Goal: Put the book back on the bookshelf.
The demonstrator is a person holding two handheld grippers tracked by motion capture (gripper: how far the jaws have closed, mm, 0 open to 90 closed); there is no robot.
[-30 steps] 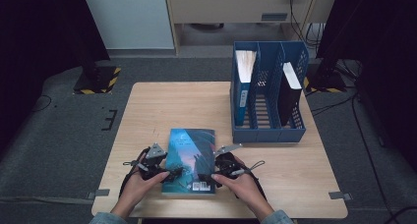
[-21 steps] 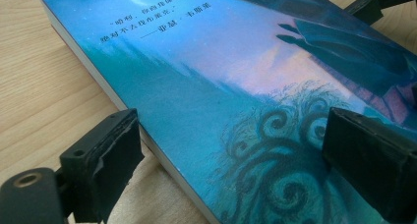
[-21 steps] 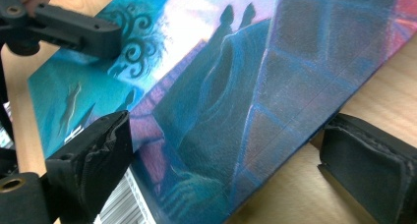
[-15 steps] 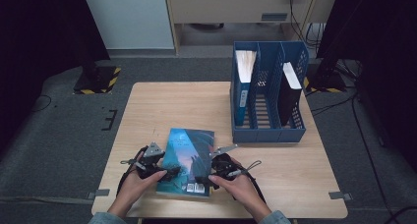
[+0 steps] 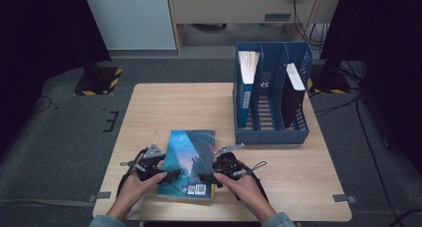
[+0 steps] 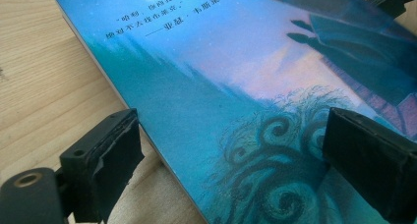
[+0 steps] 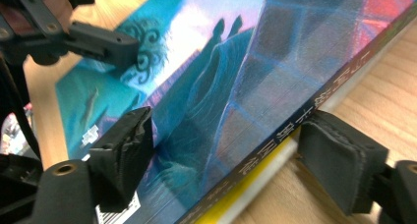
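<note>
A book (image 5: pixel 191 157) with a blue-green picture cover lies flat near the table's front edge. My left gripper (image 5: pixel 171 175) is at its left edge. In the left gripper view the book (image 6: pixel 236 86) runs between my left gripper's (image 6: pixel 236 145) wide jaws: one pad stands on the table beside the edge, the other hangs over the cover, and neither presses. My right gripper (image 5: pixel 205 177) is at the spine side. Its jaws have just been closing. In the right gripper view my right gripper (image 7: pixel 228 145) has one pad on the cover of the book (image 7: pixel 221 86) and the other against the spine's lower edge.
A blue file rack (image 5: pixel 271 132) stands at the table's back right, holding a blue folder (image 5: pixel 247 67) and a black binder (image 5: pixel 293 87). The bare wooden table (image 5: pixel 174 107) stretches behind the book. The left gripper (image 7: pixel 103 44) is in the right gripper view across the cover.
Both hands have stayed where they were. The book's near end has slid slightly to the left between the grippers.
</note>
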